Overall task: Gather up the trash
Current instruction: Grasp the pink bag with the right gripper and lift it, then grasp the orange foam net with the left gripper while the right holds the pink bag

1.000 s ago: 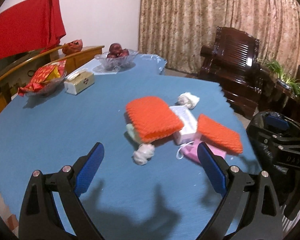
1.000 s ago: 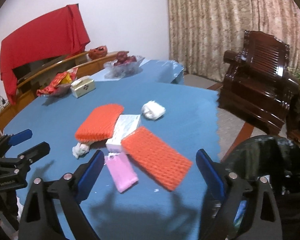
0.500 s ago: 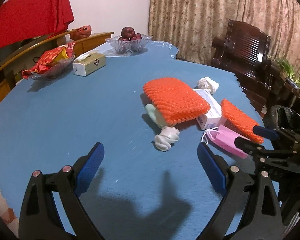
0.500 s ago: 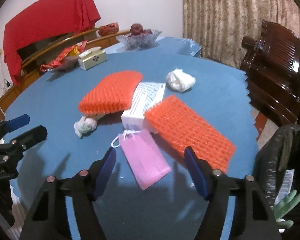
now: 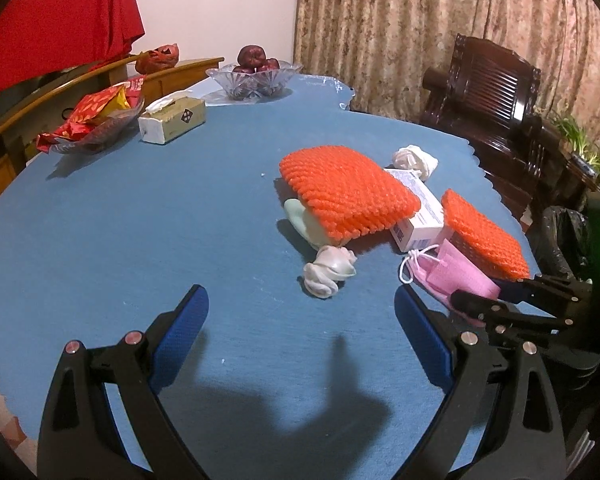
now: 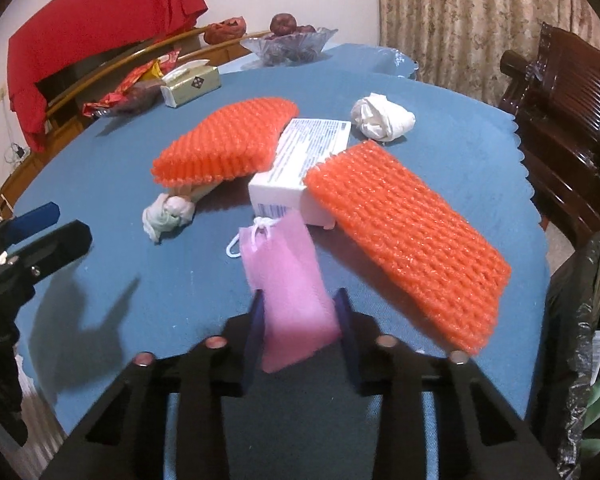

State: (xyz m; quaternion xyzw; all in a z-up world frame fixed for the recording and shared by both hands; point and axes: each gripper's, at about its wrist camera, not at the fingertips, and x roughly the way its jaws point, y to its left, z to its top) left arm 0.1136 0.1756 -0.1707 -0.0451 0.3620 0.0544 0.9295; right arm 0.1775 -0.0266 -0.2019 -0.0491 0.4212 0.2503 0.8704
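From the left wrist view, the left gripper [image 5: 300,328] hangs over bare blue worktop [image 5: 140,220] with its fingers [image 5: 180,326] wide apart and nothing between them; the nearest piece of rubbish, a knotted white wad [image 5: 328,272], lies just ahead of them, and the right gripper [image 5: 496,294] reaches in from the right onto the pink face mask [image 5: 460,276], which lies at the near end of the litter pile beside the white box [image 5: 420,216] and under the edge of an orange foam net [image 5: 484,236]. From the right wrist view, the right gripper's fingers [image 6: 256,332] have just been closing and now stand either side of the mask's near end, apparently touching its edges, though I cannot say they have bitten yet. The mask lies flat on the worktop, its ear loop toward the box. To do this well I would finish the squeeze fully before lifting, since thin cloth slips, and lift straight up so that the net overhanging on the right and the box ahead are not dragged along, then carry it to the black bag [image 6: 580,300] at the right edge.
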